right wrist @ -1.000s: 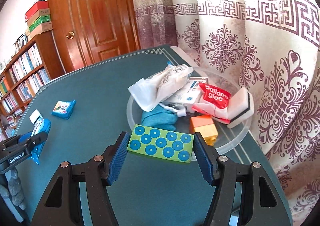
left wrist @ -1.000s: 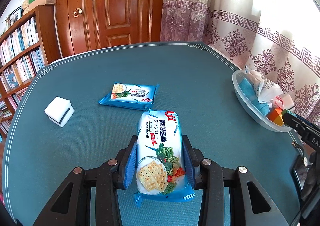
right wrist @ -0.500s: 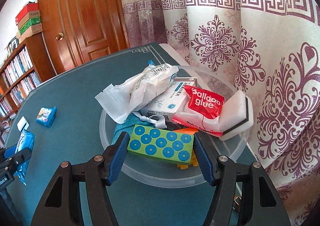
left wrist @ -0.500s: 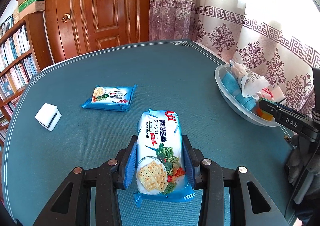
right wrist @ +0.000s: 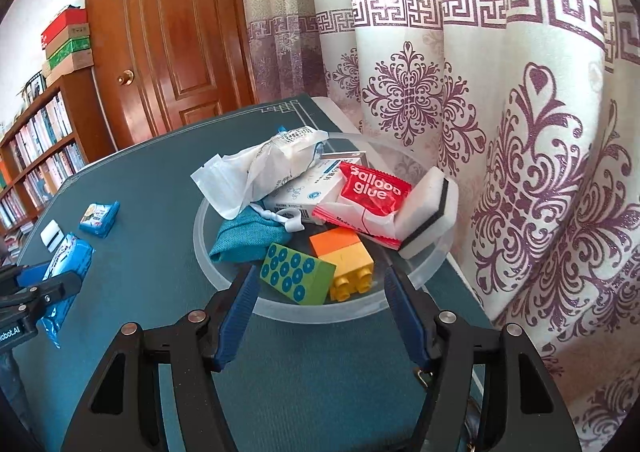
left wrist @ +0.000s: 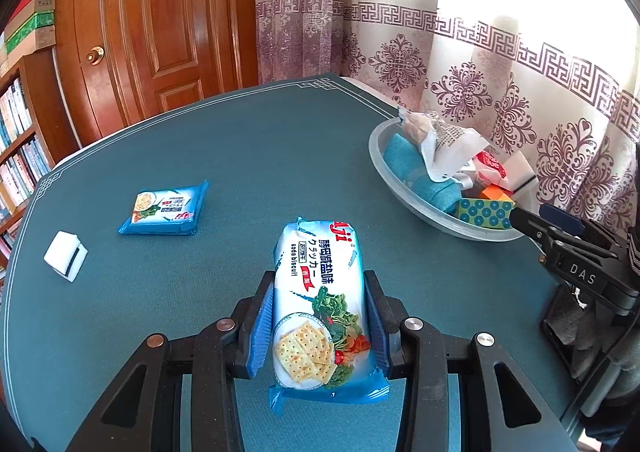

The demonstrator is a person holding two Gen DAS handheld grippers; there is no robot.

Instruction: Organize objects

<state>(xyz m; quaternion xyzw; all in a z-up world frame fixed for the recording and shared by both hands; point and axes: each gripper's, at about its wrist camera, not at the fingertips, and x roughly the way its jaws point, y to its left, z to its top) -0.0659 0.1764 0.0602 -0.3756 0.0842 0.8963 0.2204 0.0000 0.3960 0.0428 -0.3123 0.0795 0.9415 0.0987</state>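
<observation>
My left gripper [left wrist: 318, 294] is shut on a blue-and-white cracker packet [left wrist: 318, 304] and holds it above the green table. My right gripper [right wrist: 320, 288] is open and empty at the near rim of a clear plastic bowl [right wrist: 224, 280]. A green block with blue dots [right wrist: 296, 278] lies in the bowl beside an orange-and-yellow brick [right wrist: 344, 258], just beyond my right fingers. The bowl [left wrist: 404, 197] and the green block [left wrist: 484, 213] also show at the right of the left wrist view.
The bowl also holds a teal cloth [right wrist: 248, 236], a white plastic bag [right wrist: 260, 167], a red balloon-glue packet [right wrist: 372, 191], a white box and a sponge [right wrist: 428, 215]. A second cracker packet [left wrist: 164, 207] and a white block [left wrist: 64, 256] lie at the table's left. Curtains hang right.
My right gripper moved over the bowl, opened and let go of the green dotted block, which now lies in the bowl. My left gripper swung towards the bowl with the packet still held.
</observation>
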